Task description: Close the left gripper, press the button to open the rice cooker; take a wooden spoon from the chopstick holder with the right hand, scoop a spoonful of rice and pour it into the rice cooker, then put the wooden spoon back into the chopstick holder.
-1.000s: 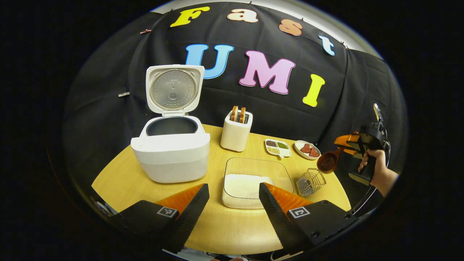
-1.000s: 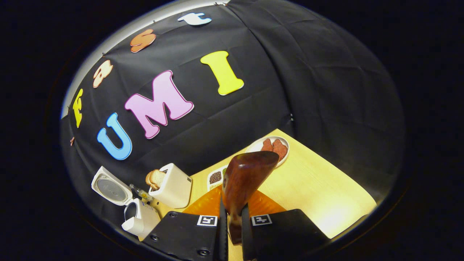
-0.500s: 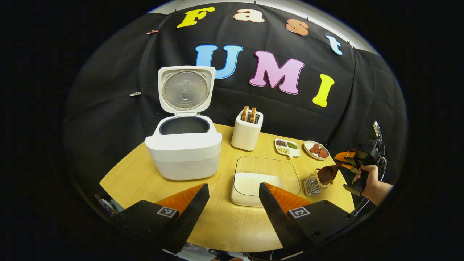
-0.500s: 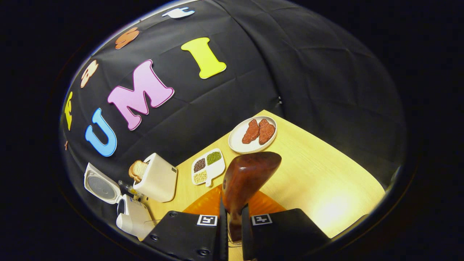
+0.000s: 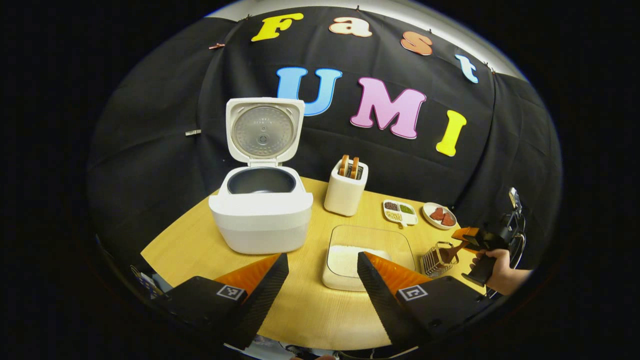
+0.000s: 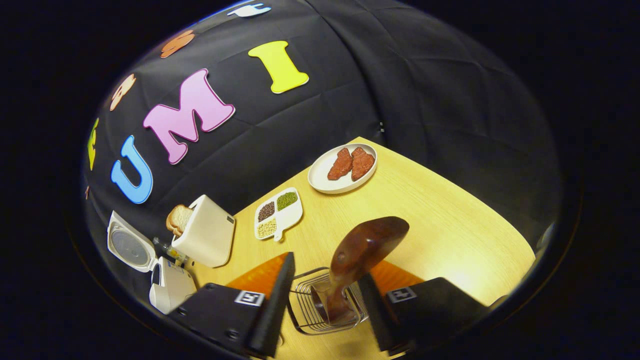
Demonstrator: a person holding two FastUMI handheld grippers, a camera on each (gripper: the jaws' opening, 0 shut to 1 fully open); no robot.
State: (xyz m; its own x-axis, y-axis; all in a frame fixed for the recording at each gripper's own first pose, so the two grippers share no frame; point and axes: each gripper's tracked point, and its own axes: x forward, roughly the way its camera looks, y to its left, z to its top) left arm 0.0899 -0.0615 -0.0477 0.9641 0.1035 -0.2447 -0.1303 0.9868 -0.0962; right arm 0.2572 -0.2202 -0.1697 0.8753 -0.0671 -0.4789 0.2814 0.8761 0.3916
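Right gripper [image 6: 325, 295] fingers spread wide, clear of the dark brown wooden spoon [image 6: 357, 262] standing handle-down in the wire chopstick holder [image 6: 327, 305]. Left gripper [image 5: 322, 280] fingers wide apart, empty, above the counter [image 5: 200, 240].

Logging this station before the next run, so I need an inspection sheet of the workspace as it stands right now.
Surface: wooden table, no spills seen.
Job's things: rice cooker lid up, pot inside dark; contents cannot be told. Glass dish of rice in front of it. Wooden spoon stands handle-down in the wire chopstick holder, bowl end up.
Clutter: toaster with bread, divided dish of grains, plate of red pieces.
Grippers: left gripper open, holding nothing; right gripper open, fingers on either side of the spoon, apart from it.
Cables: dark loop behind the right gripper's hand.
Surroundings: black cloth wall.
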